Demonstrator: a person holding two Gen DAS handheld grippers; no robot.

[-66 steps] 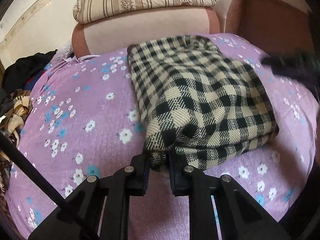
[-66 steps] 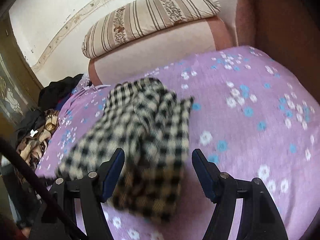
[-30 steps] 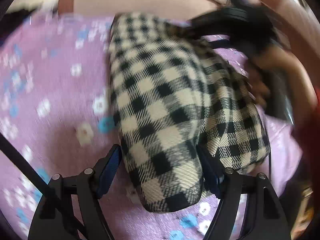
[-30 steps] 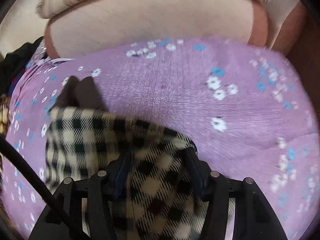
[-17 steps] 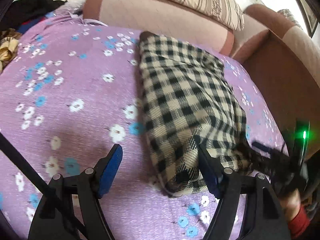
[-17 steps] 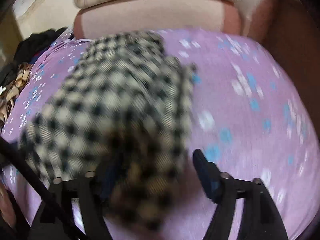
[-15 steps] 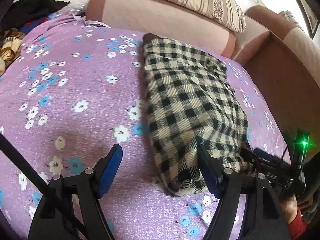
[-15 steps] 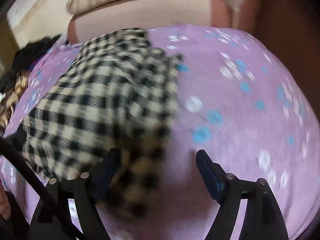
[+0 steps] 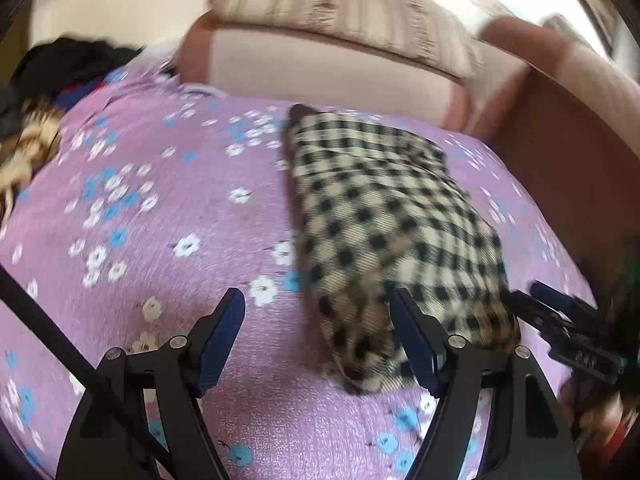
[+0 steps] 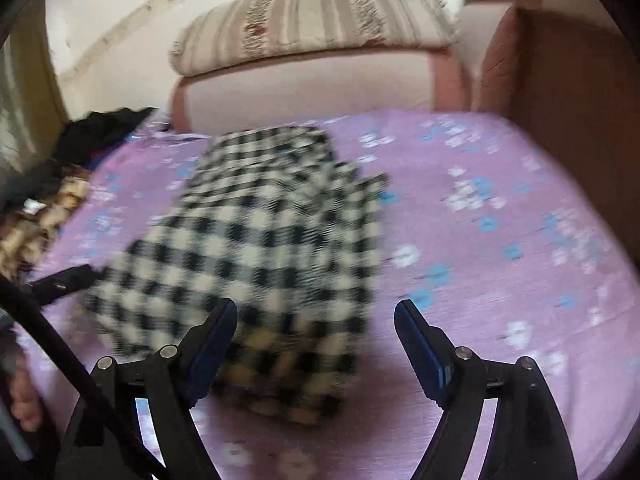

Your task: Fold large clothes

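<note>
Left gripper (image 9: 316,332): we see both black jaws with blue pads standing well apart; nothing pressed between them. The near end of the garment lies partly between the pads, closer to the one on the picture's right; we cannot tell whether that pad brushes the cloth.
Right gripper (image 10: 316,336): jaws spread wide, and they have just been opening. The near corner of the garment sits between them, towards the pad on the picture's left, and no pad presses on it.
Garment: we record a folded black-and-cream checked woven cloth (image 9: 384,216), a thick oblong bundle lying flat on the bed sheet. In the left view the right gripper's tips (image 9: 560,320) lie just beside its near right corner.
Bed sheet: lilac cotton sheet with white and blue flowers (image 9: 160,248), under the garment and bare on both sides of it.
Clothes pile: dark and patterned loose clothes (image 10: 68,168), well left of the garment at the sheet's edge.
Sofa back: pink-and-brown padded backrest (image 10: 304,80), beyond the garment's far end.
Cushion: beige striped long cushion (image 10: 316,20), on top of the sofa back, farthest from the garment.
Image quality: both views motion-blurred.
</note>
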